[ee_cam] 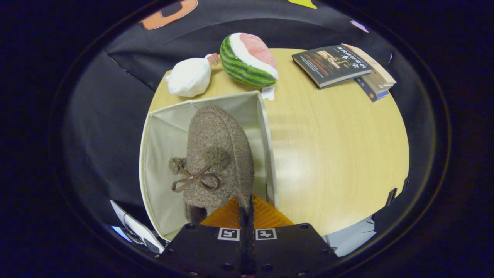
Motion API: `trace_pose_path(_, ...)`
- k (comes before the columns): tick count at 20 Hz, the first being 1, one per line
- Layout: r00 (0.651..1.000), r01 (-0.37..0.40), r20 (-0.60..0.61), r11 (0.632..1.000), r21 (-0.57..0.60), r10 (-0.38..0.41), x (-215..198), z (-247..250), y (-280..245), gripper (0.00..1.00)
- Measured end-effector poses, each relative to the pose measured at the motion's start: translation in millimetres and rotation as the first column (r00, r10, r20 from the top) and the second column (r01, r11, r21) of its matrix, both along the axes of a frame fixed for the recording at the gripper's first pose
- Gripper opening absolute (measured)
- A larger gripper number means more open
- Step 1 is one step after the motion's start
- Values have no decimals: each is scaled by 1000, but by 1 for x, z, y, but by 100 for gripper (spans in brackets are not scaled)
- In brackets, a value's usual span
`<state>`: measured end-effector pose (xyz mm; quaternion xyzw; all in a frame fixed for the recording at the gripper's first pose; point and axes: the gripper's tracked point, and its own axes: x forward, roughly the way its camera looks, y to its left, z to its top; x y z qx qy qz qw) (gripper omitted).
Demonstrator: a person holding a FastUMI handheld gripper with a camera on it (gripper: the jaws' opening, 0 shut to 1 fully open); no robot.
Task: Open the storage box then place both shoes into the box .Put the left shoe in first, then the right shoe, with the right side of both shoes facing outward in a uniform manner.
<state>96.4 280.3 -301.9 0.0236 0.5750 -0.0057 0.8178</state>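
fingers of the gripper sat pressed nearly together, pinching what looked like the heel rim of a brown fuzzy shoe; the exact contact was hidden by the fingers themselves. shoe hung toe-forward inside the open storage box, a pale fabric box standing at the near left edge of the bench. bow and pompom on the shoe's upper faced up toward the camera. could not tell whether the sole already rested on the box floor or on a side wall.

no second shoe was visible in the box or on the bench, and which shoe of the pair this was could not be told. judged step: box open, a shoe being lowered in, release not yet made.

beyond the box, at the far edge: a white pouch and a watermelon plush, close to the box's far wall. stacked books lay at the far right, well apart.

next move would call for settling the shoe steadily with its right side outward, spreading the fingers, then lifting clear without dragging the box wall.
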Motion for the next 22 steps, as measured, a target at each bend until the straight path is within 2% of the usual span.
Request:
trace_pose_path(2,1000,15,17,999,-35,-15,7,-1,-8,1)
trace_pose_path(6,997,59,57,998,-34,-57,3,3,-2,3)
trace_pose_path(10,994,35,101,999,-3,-35,-7,16,0,16)
trace_pose_path(11,993,22,114,1000,1,-22,-11,23,2,28)
trace_pose_path(13,987,5,163,1000,-16,-2,-20,44,-1,44)
trace_pose_path(17,952,-45,304,999,2,42,-39,102,5,79)
trace_pose_path(20,892,-67,447,998,-11,65,-56,165,-6,89)
trace_pose_path(22,827,-71,556,997,-43,83,-68,212,-21,96)
